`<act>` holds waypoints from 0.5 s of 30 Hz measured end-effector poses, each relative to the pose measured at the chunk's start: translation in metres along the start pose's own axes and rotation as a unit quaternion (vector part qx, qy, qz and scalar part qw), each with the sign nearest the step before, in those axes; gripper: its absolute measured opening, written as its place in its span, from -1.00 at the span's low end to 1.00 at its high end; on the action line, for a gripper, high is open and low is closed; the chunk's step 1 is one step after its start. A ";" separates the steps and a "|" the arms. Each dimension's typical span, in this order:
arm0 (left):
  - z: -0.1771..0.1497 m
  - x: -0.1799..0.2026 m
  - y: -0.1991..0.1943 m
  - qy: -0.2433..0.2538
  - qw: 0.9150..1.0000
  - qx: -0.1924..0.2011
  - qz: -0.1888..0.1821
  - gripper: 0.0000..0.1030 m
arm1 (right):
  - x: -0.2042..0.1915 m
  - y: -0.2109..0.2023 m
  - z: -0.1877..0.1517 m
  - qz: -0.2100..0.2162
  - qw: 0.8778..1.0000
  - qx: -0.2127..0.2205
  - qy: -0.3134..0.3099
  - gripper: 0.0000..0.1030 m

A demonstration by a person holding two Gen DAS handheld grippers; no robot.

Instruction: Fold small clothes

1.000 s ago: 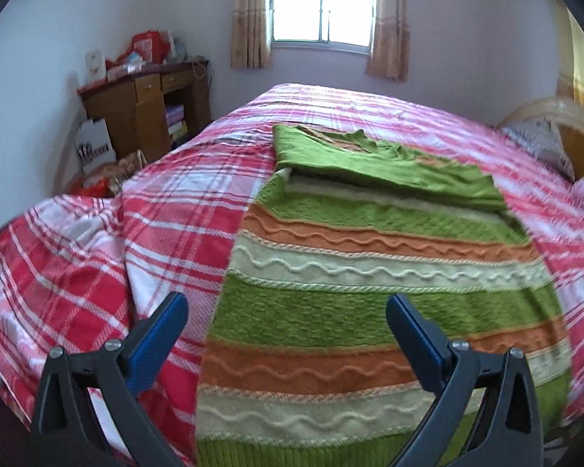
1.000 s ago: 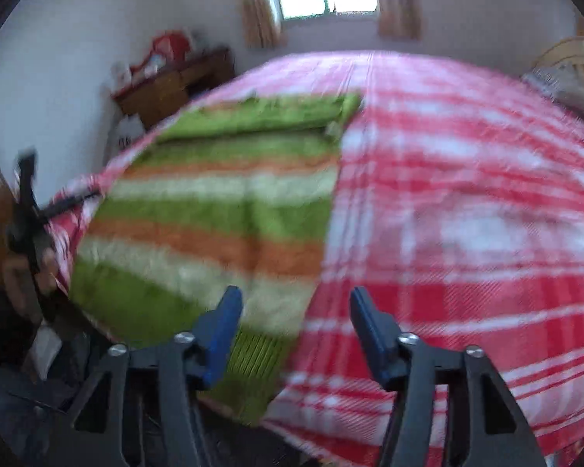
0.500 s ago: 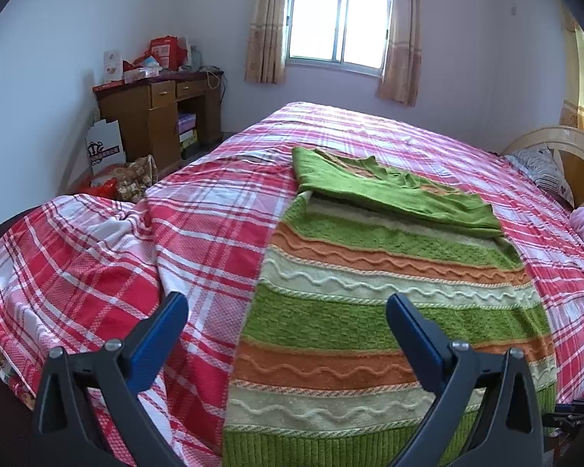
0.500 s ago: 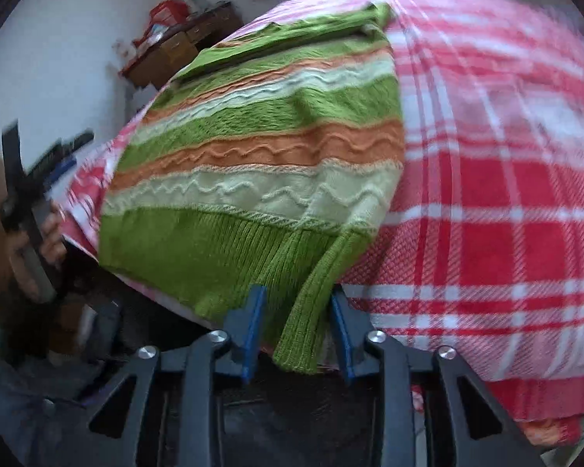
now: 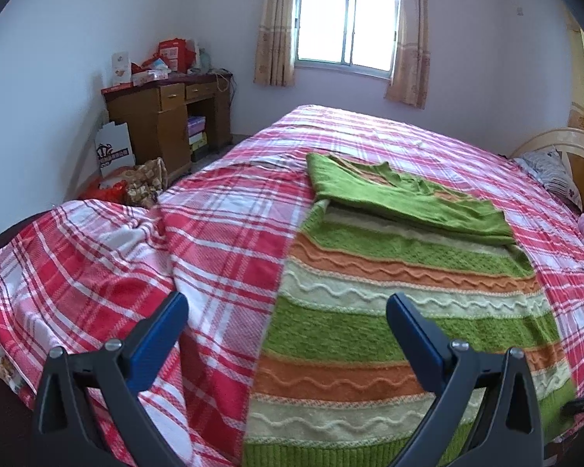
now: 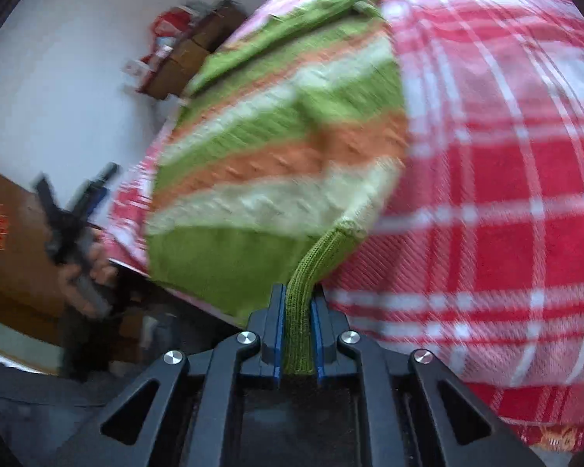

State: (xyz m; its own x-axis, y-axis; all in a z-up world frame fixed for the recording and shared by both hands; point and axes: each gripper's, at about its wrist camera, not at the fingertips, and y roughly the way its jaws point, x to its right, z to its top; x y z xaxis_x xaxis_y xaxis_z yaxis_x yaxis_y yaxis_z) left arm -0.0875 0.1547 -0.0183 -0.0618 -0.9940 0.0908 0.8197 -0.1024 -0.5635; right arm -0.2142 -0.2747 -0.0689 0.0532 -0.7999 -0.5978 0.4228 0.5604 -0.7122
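Red-and-white plaid bedding point(image 5: 229, 233) covers the bed where the striped green, orange and cream sweater point(image 5: 389, 311) lies flat, its top part folded over and its hem at the near edge. Above that hem the left gripper point(image 5: 288, 327) hovers with its jaws spread wide and holding nothing. At the hem's right corner the right gripper point(image 6: 296, 334) has just been closing and now pinches the green ribbed edge.

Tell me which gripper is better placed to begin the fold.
Right: the right gripper has just closed on the sweater hem corner; the left gripper hangs open above the bedspread.
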 end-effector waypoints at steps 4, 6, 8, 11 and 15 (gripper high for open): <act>0.008 -0.005 0.006 -0.007 1.000 -0.001 0.005 1.00 | -0.012 -0.016 0.044 0.054 0.998 0.036 -0.004 -0.78; 0.010 -0.008 0.010 -0.003 1.000 -0.003 0.012 1.00 | -0.016 -0.020 0.073 0.050 0.996 0.067 -0.014 -0.78; 0.012 -0.010 0.011 0.001 1.000 -0.005 0.013 1.00 | -0.016 -0.020 0.098 0.037 0.995 0.093 -0.016 -0.91; 0.017 -0.013 0.012 0.010 1.000 -0.005 0.014 1.00 | -0.006 -0.013 0.138 0.011 0.991 0.130 -0.004 -0.98; 0.022 -0.021 0.011 0.024 0.999 -0.004 0.025 1.00 | 0.013 0.005 0.168 -0.027 0.989 0.146 0.007 -0.98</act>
State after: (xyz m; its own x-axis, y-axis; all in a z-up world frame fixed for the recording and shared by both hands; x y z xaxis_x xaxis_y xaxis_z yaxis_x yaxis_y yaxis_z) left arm -0.0648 0.1756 -0.0086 -0.0478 -0.9986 0.0238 0.8173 -0.0528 -0.5738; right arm -0.0590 -0.3185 -0.0183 0.0112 -0.8227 -0.5684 0.6687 0.4288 -0.6075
